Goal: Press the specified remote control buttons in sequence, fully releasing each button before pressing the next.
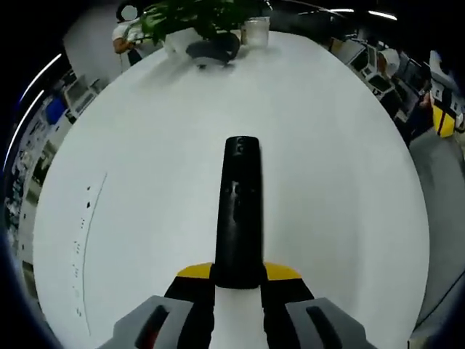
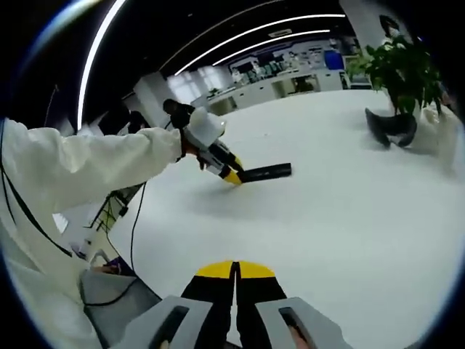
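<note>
Your left hand-held gripper [image 1: 237, 280] is clamped on the remote [image 1: 239, 211], held out on your white-sleeved arm [image 2: 80, 171]. Your right hand-held gripper [image 2: 235, 273] has its jaws pressed together, holding nothing.

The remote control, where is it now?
The remote control is held in the left tool above the white table, pointing toward the plant.

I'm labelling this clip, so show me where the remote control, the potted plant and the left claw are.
remote control [image 1: 239, 211], left gripper view, middle of its black body.
potted plant [image 2: 402, 69], right gripper view, its green leaves.
left claw [image 2: 236, 177], right gripper view, yellow tips clamped on the remote's end.
</note>
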The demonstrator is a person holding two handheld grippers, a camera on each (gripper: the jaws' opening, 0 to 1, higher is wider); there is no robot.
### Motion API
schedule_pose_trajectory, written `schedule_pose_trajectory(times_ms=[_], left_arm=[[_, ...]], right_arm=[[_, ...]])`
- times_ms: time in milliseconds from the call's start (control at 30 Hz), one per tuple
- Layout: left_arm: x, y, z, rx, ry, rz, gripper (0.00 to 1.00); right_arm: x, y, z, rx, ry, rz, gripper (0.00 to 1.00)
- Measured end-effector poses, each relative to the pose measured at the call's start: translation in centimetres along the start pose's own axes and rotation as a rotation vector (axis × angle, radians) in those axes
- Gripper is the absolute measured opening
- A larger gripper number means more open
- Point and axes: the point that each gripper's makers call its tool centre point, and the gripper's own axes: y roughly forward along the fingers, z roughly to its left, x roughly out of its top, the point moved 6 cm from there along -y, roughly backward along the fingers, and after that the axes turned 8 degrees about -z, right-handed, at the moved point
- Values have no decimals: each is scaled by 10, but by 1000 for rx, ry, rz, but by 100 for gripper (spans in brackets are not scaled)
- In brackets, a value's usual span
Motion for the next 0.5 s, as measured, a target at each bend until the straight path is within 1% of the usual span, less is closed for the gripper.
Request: schedule_pose_trajectory(times_ms=[200, 333, 400, 500], left_arm=[[1, 1, -19, -8, 20, 46, 21], [1, 1, -33, -14, 38, 84, 21], [1, 1, -40, -20, 47, 110, 21], [0, 2, -48, -22, 58, 127, 21]], right_arm=[[5, -5, 9, 2, -16, -12, 0], [4, -8, 14, 4, -33, -13, 0], [3, -9, 15, 0, -31, -12, 0], [0, -11, 17, 2, -19, -9, 0]])
